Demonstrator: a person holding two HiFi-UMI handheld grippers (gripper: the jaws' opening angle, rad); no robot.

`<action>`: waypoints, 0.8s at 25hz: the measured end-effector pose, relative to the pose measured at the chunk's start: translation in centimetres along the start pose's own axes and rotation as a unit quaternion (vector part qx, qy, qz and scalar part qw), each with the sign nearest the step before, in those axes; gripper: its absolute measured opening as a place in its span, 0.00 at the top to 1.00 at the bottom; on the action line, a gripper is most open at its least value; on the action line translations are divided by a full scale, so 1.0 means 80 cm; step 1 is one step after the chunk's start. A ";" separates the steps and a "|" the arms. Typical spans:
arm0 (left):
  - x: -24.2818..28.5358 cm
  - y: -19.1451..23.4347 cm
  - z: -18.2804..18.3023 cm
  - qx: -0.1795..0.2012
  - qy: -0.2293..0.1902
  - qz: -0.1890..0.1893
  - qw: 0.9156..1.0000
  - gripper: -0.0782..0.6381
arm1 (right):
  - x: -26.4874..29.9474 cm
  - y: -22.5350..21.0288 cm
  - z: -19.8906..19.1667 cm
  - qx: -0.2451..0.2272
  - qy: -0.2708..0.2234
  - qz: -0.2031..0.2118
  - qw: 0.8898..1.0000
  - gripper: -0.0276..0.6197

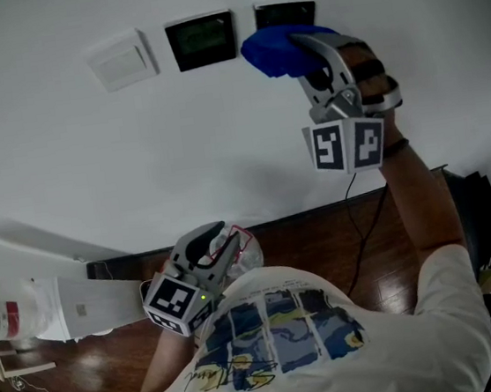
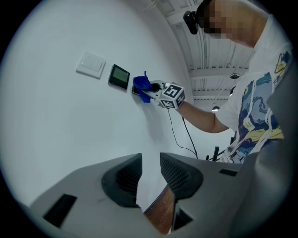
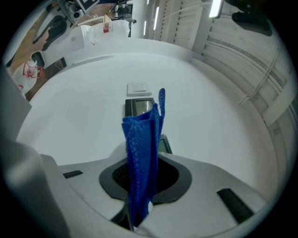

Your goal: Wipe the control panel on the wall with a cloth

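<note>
Three fittings sit in a row on the white wall: a white switch (image 1: 122, 61), a black control panel with a display (image 1: 201, 40), and a second black panel (image 1: 283, 13). My right gripper (image 1: 312, 49) is raised to the wall and shut on a blue cloth (image 1: 277, 51), which lies against the lower edge of the second panel. In the right gripper view the cloth (image 3: 142, 153) stands up between the jaws and hides part of the display panel (image 3: 137, 107). My left gripper (image 1: 209, 257) hangs low by the person's chest, its jaws a narrow gap apart with nothing between them (image 2: 151, 174).
A black cable (image 1: 360, 221) runs down the wall to the wooden floor (image 1: 321, 235). A white cabinet (image 1: 55, 307) stands at the lower left. Dark furniture (image 1: 490, 232) stands at the right edge. A dark baseboard lines the foot of the wall.
</note>
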State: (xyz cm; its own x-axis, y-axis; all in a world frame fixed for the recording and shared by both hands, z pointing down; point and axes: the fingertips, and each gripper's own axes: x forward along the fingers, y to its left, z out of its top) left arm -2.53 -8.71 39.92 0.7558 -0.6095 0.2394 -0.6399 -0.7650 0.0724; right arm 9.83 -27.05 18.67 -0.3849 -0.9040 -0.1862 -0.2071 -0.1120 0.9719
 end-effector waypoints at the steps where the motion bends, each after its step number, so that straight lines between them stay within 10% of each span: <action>1: 0.001 -0.001 0.000 0.000 0.001 -0.001 1.000 0.74 | -0.002 0.008 -0.001 -0.001 -0.001 0.001 1.000 0.84; 20: 0.013 -0.006 0.005 -0.019 0.012 0.049 0.999 0.74 | -0.008 0.096 -0.021 0.084 -0.033 0.068 0.994 0.84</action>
State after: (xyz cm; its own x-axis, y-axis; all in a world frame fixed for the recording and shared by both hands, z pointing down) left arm -1.38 -9.07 39.78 0.6855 -0.6758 0.2709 -0.7162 -0.6927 0.0846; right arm 9.98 -28.01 26.53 -0.4775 -0.8759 -0.0686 -0.2946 0.0860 0.9518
